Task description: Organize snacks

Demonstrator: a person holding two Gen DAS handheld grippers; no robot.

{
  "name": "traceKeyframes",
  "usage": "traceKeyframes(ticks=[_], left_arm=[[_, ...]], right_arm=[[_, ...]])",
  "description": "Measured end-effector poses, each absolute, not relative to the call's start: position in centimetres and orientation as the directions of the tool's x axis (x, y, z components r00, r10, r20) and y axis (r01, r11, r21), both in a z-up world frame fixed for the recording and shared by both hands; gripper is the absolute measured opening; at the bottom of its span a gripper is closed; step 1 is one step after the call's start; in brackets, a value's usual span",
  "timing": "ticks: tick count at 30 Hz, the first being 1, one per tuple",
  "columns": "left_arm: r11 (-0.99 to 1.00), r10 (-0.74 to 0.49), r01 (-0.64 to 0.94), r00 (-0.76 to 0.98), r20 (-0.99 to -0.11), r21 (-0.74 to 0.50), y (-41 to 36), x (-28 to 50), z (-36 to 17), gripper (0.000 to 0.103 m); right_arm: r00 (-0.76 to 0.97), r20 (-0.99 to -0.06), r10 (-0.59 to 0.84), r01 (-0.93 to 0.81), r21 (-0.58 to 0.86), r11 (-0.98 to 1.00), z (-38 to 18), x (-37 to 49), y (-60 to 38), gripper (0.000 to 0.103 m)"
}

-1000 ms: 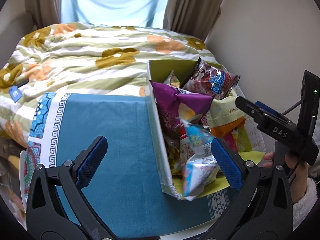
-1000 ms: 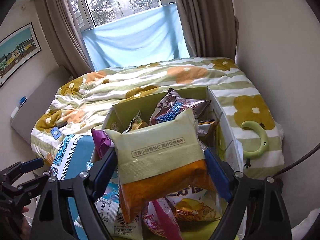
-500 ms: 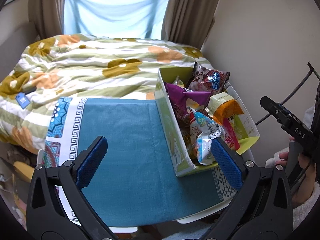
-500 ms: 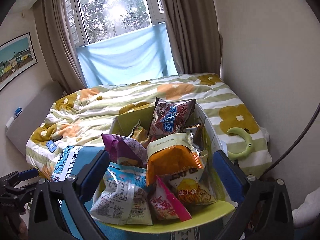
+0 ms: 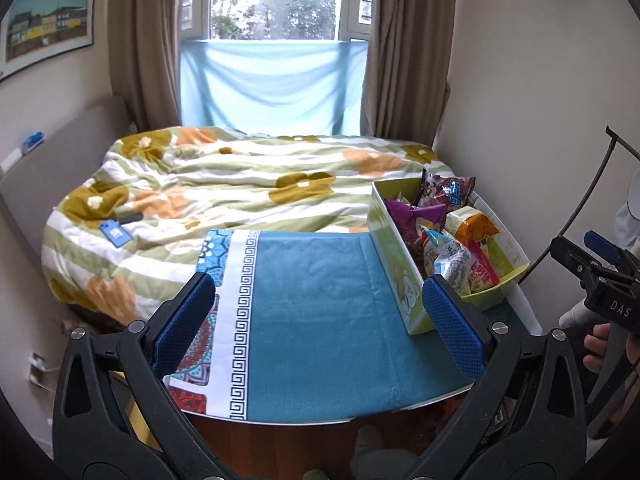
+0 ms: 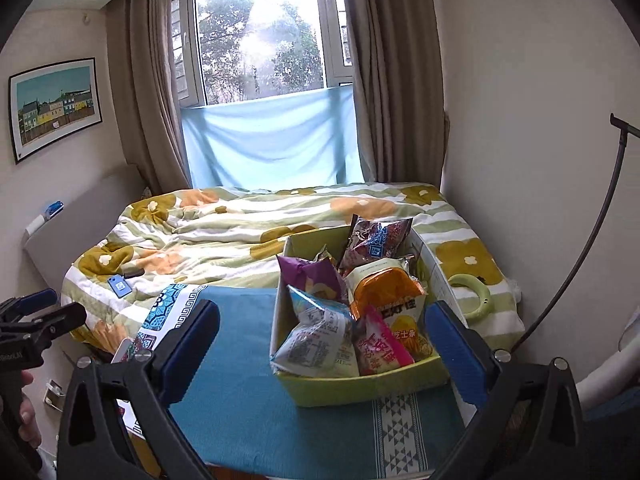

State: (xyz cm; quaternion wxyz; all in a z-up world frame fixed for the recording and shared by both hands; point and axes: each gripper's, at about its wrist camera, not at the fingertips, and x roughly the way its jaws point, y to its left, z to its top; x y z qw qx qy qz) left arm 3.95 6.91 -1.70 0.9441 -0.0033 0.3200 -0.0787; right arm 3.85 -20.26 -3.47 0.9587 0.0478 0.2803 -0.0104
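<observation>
Ahead of us, past the far edge of the desk, lies the bed under a quilt striped green and white with ochre and orange flowers, and behind it the window has a pale blue sheet hung across its lower part between brown curtains. On the left wall we see a framed picture of coloured houses. The desk is covered by a teal cloth with a white key-pattern border along its left edge. At the desk's right edge stands the yellow-green cardboard box, open at the top and running from near the front edge to the far edge; the snacks are all inside it, standing packed together. Among them we make out a dark red packet at the far end, a purple bag on the box's left side, an orange-and-cream bag in the middle, a pale blue-and-white bag at the near left and a pink packet at the near end. On the quilt to the right of the box rests a light green ring-shaped object, and on its left part a small blue tag. Our left tool hangs over the bare cloth with its blue pads wide apart and nothing between them. Our right tool is likewise spread wide, its pads on either side of the near end of the box in view but touching neither box nor snacks.
</observation>
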Motion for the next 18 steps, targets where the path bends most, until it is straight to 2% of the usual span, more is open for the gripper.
traceKeyframes(ticks=[7,18], left_arm=[[0.991,-0.098,0.133,0.824,-0.558,0.021,7.2,-0.2,-1.4,0.103],[0.988,-0.127,0.157,0.828,-0.546,0.008,6.7,-2.0,-1.4,0.102]], right_arm=[[0.82,-0.572,-0.016,0.058,0.055,0.997,-3.6,-0.1,-17.2,0.103],[0.803,-0.595,-0.039,0.096,0.063,0.993,-4.2,-2.8,-16.2,0.103]])
